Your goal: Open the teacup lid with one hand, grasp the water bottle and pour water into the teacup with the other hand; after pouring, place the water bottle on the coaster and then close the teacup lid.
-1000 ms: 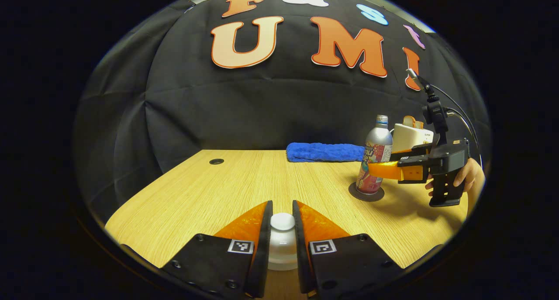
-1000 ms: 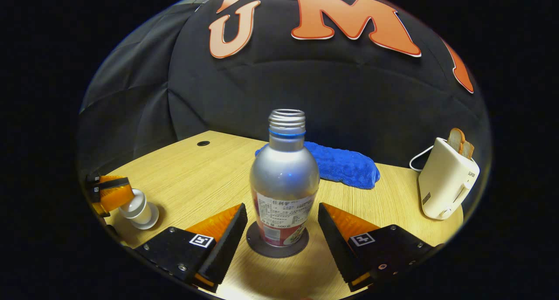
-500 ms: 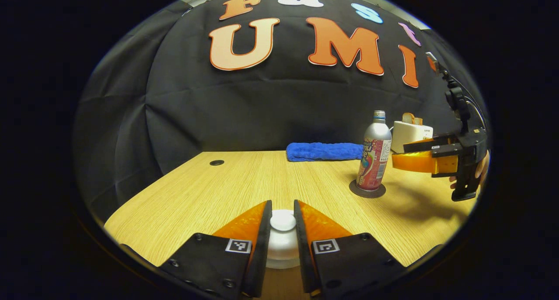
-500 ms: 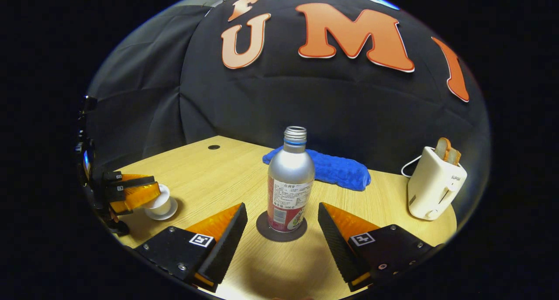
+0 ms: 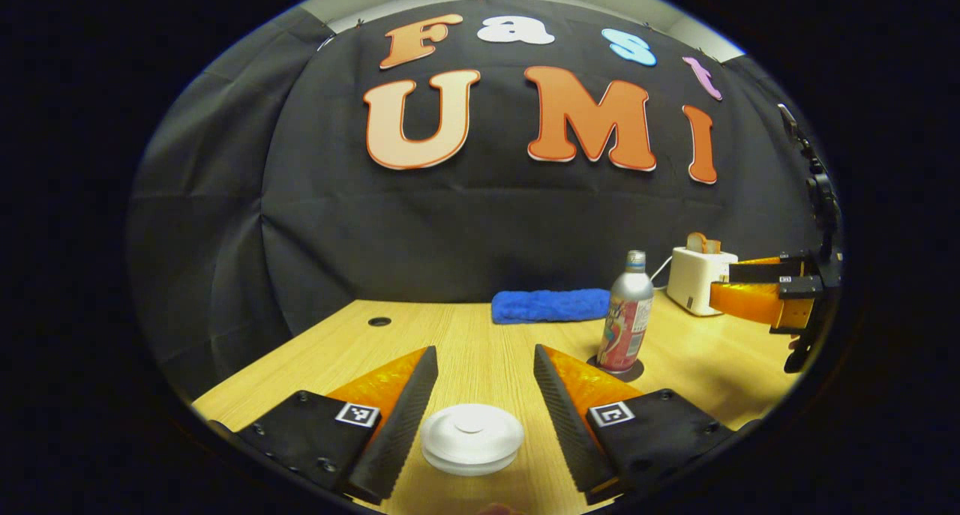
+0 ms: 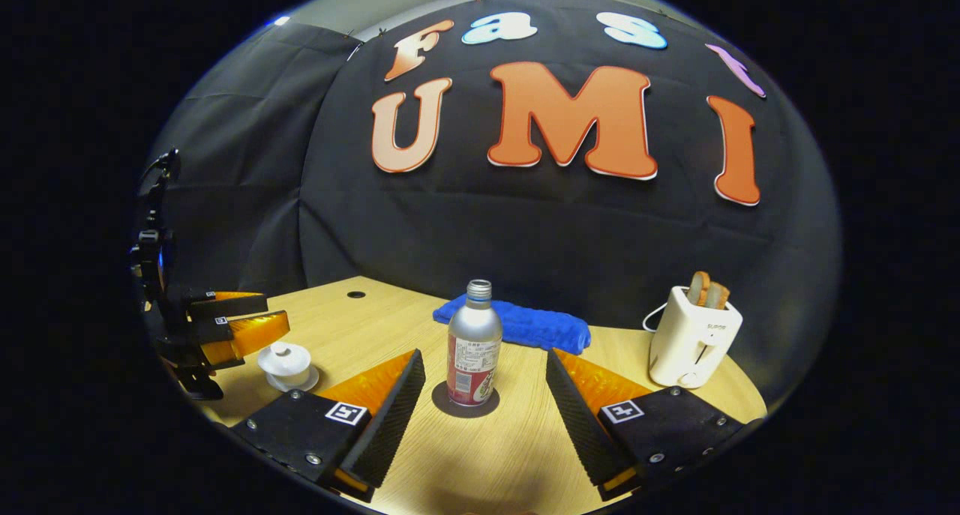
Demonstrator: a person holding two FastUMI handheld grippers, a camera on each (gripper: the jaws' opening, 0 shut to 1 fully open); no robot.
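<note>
White lidded teacup point(image 5: 471, 438) sitting between the left claw point(image 5: 480, 395), spread wide, touching nothing. Silvery water bottle point(image 6: 474, 342) standing upright on coaster point(image 6: 465, 399); right claw point(image 6: 480, 395) gaping wide before it.

Left gripper point(image 5: 480, 399) fingers spread apart above the lidded white teacup point(image 5: 471, 438) on the wooden table point(image 5: 480, 335); not touching it | water bottle point(image 5: 625, 321) upright on the dark coaster point(image 5: 634, 369); right gripper point(image 5: 742, 290) at far right | blue towel point(image 5: 550, 306); white toaster point(image 5: 698, 279)

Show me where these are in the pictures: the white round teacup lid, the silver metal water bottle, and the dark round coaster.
white round teacup lid point(image 5: 471, 434), left gripper view, on its top.
silver metal water bottle point(image 6: 474, 327), right gripper view, on its silver shoulder.
dark round coaster point(image 6: 442, 400), right gripper view, on its left rim.
</note>
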